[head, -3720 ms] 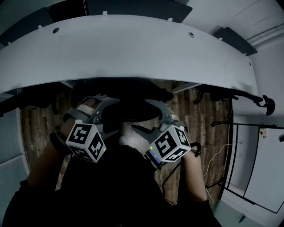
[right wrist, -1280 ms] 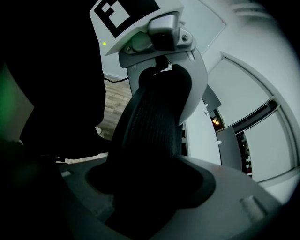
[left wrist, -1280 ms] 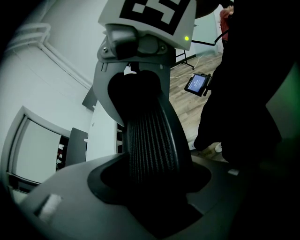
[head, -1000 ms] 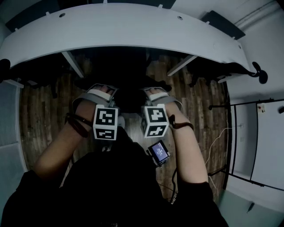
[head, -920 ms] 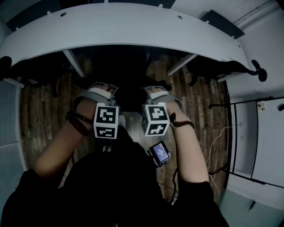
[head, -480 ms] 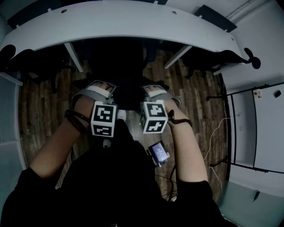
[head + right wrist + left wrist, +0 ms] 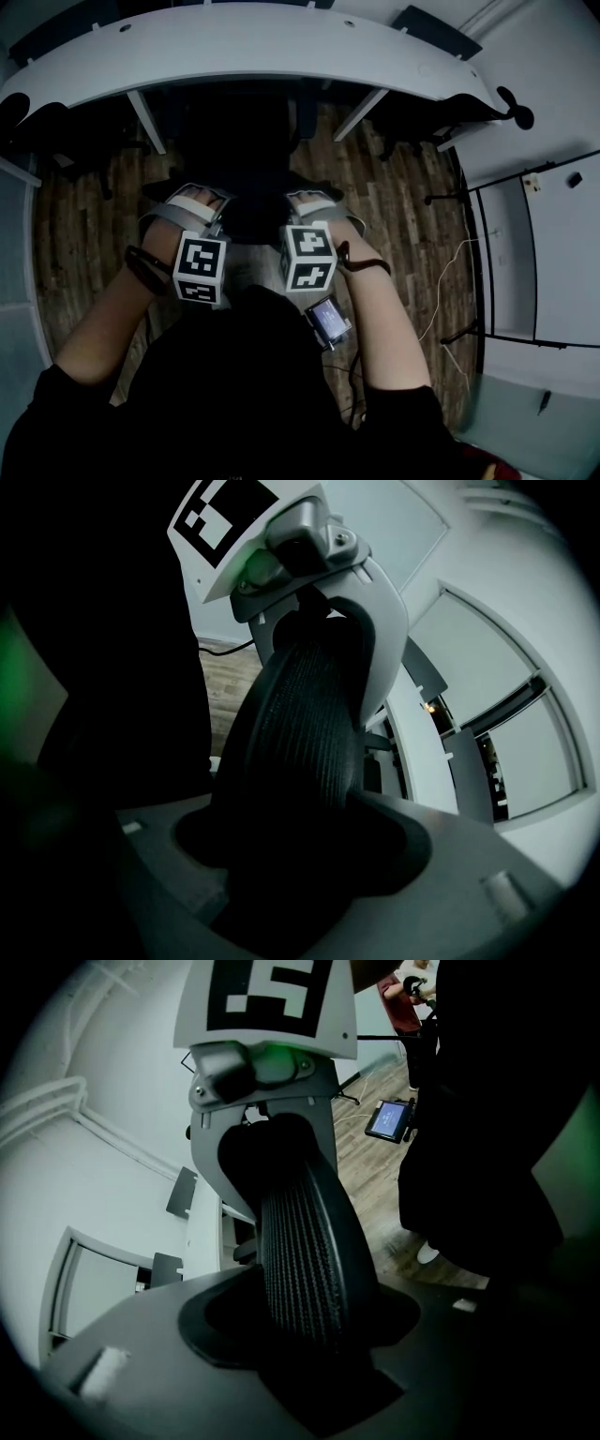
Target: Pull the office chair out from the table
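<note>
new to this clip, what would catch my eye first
The left gripper and right gripper clamp the top of a black mesh chair at the centre of the head view. A curved white table spans the top, with wood floor below it.

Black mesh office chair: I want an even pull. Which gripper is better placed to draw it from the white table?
Neither clearly: left gripper and right gripper both clamp the top edge of the black mesh office chair, one each side. Probably pull with both.
</note>
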Demonstrator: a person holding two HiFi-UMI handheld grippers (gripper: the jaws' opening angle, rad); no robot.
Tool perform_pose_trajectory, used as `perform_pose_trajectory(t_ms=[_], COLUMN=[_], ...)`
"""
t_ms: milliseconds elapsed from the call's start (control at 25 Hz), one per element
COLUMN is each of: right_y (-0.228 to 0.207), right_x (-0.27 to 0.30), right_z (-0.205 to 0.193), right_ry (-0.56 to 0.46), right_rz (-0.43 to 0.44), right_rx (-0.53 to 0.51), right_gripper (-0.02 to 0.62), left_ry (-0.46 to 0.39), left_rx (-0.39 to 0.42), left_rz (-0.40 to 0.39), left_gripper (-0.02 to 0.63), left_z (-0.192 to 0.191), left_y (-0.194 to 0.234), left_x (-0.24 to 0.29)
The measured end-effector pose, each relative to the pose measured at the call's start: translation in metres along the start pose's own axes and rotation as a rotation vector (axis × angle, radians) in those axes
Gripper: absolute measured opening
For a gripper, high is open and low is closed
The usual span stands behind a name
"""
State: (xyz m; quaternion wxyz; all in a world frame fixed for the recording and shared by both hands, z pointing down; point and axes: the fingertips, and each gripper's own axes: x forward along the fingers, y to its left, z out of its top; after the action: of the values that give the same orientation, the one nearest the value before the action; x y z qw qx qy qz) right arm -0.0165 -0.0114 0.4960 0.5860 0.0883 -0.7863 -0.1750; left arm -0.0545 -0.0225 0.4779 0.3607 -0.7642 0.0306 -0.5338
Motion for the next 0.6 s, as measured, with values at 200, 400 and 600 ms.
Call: perform_pose_trajectory(t_ms=[200, 400, 600], right_y=[0.023, 0.046, 0.077], right_x=[-0.007, -0.024, -0.041], right_z=[-0.006, -0.026, -0.041], right_ry=[0.011, 0.001, -0.016], right_rz=[0.003, 0.007, 0.003], right_rx=[-0.003, -0.017, -0.036], right_gripper=[0.307, 0.307, 0.307], left_ry=[0.005, 0.017, 0.019], left_rx=[0.012, 0.014, 0.004], left_rz=[0.016, 0.040, 0.056], left_gripper=[0.261, 0.259, 0.258], left_z=[0.019, 0.053, 0.091], left_y=[-0.016, -0.025, -0.042], left_x=[-0.004, -0.005, -0.010])
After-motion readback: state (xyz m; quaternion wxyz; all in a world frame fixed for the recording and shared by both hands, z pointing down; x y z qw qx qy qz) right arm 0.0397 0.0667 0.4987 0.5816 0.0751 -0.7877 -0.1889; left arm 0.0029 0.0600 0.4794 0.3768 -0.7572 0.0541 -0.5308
